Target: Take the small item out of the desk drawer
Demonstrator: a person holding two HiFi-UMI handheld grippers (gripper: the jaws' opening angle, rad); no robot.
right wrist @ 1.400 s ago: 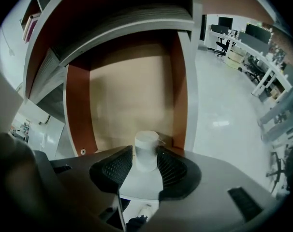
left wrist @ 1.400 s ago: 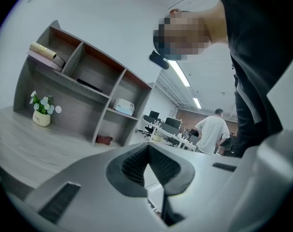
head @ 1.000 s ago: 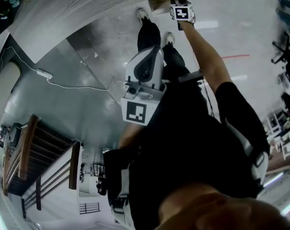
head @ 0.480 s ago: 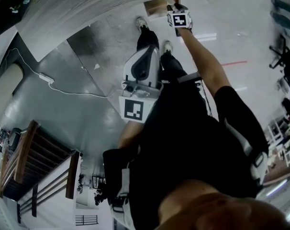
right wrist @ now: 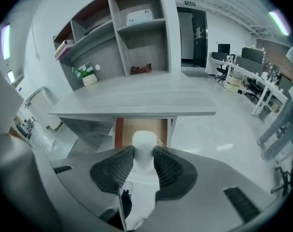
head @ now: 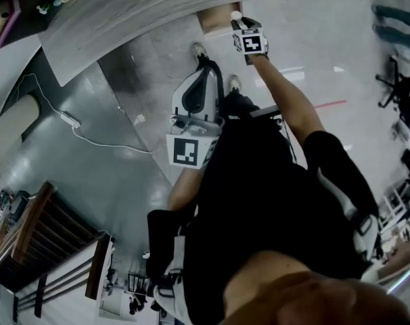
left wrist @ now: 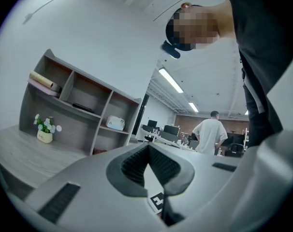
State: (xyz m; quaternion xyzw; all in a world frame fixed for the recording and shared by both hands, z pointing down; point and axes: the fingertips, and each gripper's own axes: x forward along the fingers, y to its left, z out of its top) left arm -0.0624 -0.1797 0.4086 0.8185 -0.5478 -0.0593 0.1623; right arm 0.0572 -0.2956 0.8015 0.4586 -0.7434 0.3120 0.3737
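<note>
- The long grey wood-grain surface (right wrist: 137,98) stretches across ahead of the right tool (right wrist: 144,164). Its front edge lies just above and beyond the tool's tips.
- A grey open shelf unit (right wrist: 137,37) stands at the back of the surface, well beyond the right tool.
- The pulled-out drawer (right wrist: 124,129), brown wood inside, hangs under the surface's front edge. It is straight ahead of the right tool and close behind its tips.
- The left tool (left wrist: 149,151) is held near the person's body, well apart from the drawer. Its ribbed dark pads (left wrist: 132,166) are pressed together at the tips with nothing between them.
- A small pot of white flowers (right wrist: 90,78) sits on the surface, up and to the left of the right tool.
- The right tool is clenched on the small white rounded item (right wrist: 145,146). The item stands upright between the pads with its top poking past them, seen against the drawer opening. Whether it is clear of the drawer cannot be told.
</note>
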